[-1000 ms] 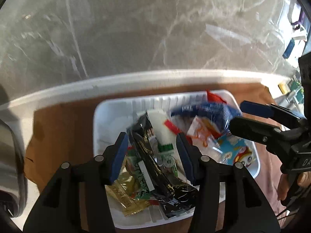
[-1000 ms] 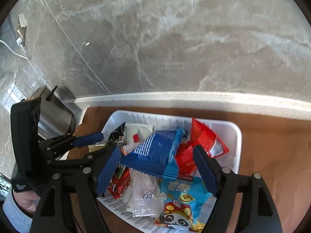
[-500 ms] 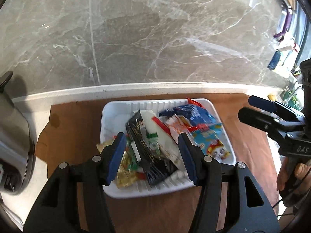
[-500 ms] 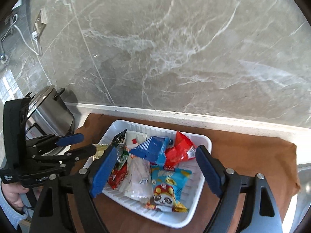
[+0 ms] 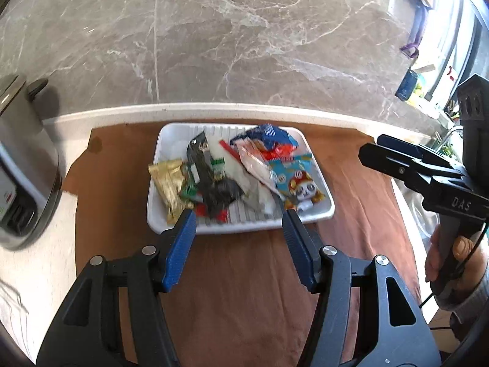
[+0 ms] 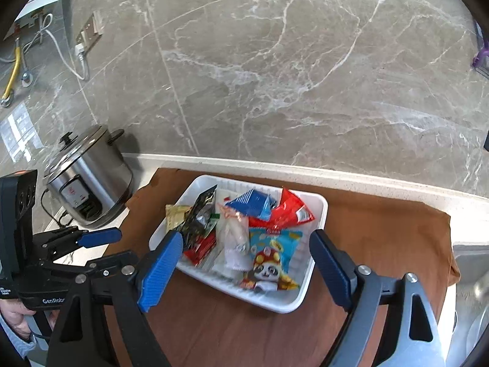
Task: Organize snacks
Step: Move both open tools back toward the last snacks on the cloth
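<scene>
A white tray (image 5: 318,214) sits on a brown cloth (image 5: 244,275) spread over the tabletop (image 6: 366,180), close to the back edge where the marble wall (image 6: 275,61) rises. The tray is heaped with snack packets: a gold packet (image 5: 168,183) hangs over its left rim, a black packet (image 5: 211,177) lies beside it, a clear packet (image 6: 235,235) rests in the middle, a blue packet (image 6: 253,205) and a red packet (image 6: 287,211) lie toward the back, and a panda packet (image 6: 269,263) fills the near right corner. The left hand-held gripper (image 5: 238,223) hangs above the cloth at the tray's near rim, its blue pads (image 5: 180,244) apart with nothing between them. The right hand-held gripper (image 6: 244,257) hovers over the tray's near side, its jaws opening, wide apart and pressing on nothing; the packets seen between its pads lie in the tray below. A hand (image 5: 452,263) holds the right hand-held gripper's grip at the cloth's right edge. A steel cooker (image 6: 88,180) stands on the tabletop off the cloth's left edge, near the back. A white cable (image 6: 67,61) runs down the wall from a socket (image 6: 88,30) above it.
</scene>
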A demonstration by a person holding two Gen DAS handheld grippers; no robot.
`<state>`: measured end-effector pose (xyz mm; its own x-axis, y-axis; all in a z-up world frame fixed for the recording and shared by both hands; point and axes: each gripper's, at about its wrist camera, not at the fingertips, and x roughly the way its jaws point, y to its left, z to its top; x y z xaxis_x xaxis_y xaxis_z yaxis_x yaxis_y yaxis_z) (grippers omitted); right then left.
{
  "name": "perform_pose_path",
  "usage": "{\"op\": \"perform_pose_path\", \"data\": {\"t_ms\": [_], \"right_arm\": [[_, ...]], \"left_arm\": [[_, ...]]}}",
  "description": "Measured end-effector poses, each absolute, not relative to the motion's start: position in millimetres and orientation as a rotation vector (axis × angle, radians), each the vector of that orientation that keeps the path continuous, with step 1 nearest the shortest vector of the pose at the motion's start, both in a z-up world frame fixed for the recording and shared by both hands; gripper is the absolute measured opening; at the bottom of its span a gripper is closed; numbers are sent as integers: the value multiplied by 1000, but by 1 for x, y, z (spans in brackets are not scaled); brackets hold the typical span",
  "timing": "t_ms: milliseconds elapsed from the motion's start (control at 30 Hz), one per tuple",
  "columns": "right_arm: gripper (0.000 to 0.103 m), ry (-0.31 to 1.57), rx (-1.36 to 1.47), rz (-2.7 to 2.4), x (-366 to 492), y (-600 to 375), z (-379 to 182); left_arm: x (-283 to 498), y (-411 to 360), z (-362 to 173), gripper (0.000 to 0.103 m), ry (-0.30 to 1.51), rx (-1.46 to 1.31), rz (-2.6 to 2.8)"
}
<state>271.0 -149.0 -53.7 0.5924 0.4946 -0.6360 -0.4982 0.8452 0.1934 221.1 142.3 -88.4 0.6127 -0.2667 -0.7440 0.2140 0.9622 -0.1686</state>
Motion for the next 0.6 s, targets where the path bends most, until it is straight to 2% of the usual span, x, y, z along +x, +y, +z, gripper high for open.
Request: {"op": "perform_pose_path", "data": {"t_ms": [600], "right_arm": [[89,758,-47,691,203,-156,-62]], "left_arm": [[108,133,-102,59,906,-106,-219]]}}
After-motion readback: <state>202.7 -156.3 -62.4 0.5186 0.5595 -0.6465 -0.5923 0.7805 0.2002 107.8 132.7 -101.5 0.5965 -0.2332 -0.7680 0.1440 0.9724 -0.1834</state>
